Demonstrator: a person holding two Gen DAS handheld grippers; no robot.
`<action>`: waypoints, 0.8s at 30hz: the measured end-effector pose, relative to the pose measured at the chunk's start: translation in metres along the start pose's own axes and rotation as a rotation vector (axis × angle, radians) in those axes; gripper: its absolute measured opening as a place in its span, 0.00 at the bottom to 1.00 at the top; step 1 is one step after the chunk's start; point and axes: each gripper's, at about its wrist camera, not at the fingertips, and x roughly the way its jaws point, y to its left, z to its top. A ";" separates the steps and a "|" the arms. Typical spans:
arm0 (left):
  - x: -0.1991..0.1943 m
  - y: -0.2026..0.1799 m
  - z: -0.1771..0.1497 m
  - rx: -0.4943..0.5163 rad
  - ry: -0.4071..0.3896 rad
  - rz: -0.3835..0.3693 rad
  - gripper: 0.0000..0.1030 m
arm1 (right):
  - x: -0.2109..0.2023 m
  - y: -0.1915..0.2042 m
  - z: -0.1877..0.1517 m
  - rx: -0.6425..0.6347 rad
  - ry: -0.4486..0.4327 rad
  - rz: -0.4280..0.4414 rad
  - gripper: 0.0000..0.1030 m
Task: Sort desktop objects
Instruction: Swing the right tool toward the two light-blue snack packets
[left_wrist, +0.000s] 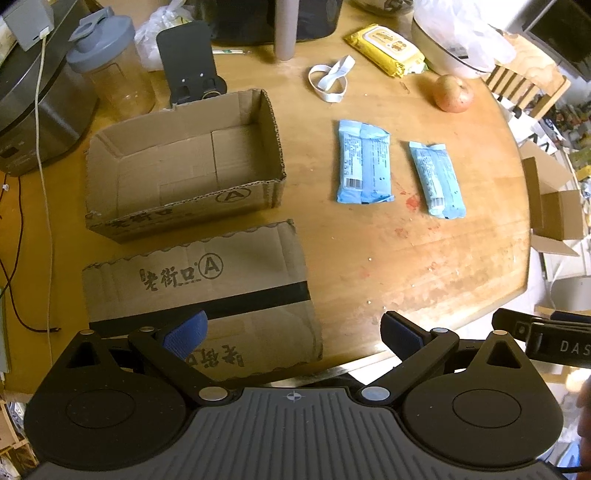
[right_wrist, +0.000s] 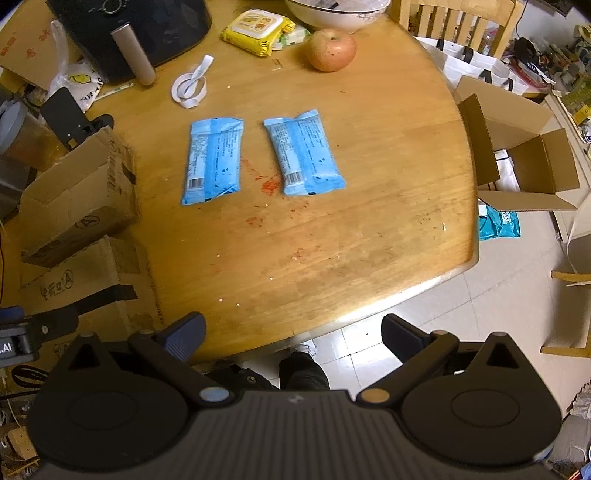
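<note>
Two light-blue packets lie side by side on the round wooden table: a left packet and a right packet. An open, empty cardboard box sits left of them, with an upside-down cardboard box in front of it. My left gripper hovers open over the near table edge, nothing between its fingers. My right gripper is open and empty too, over the table's near edge. Both stand well short of the packets.
At the far side lie a white elastic band, a yellow wipes pack, an apple and a white bowl. A shaker bottle, black phone stand and grey appliance stand far left. A chair and an open box are off the right edge.
</note>
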 end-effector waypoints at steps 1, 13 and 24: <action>0.000 -0.001 0.000 0.003 0.001 0.000 1.00 | 0.000 -0.001 -0.001 0.002 0.001 -0.001 1.00; 0.001 -0.008 -0.004 0.028 0.013 0.003 1.00 | 0.005 -0.003 -0.003 -0.012 0.003 -0.029 1.00; -0.001 -0.010 -0.010 0.048 0.020 0.013 1.00 | 0.013 -0.004 0.001 -0.033 -0.002 -0.050 1.00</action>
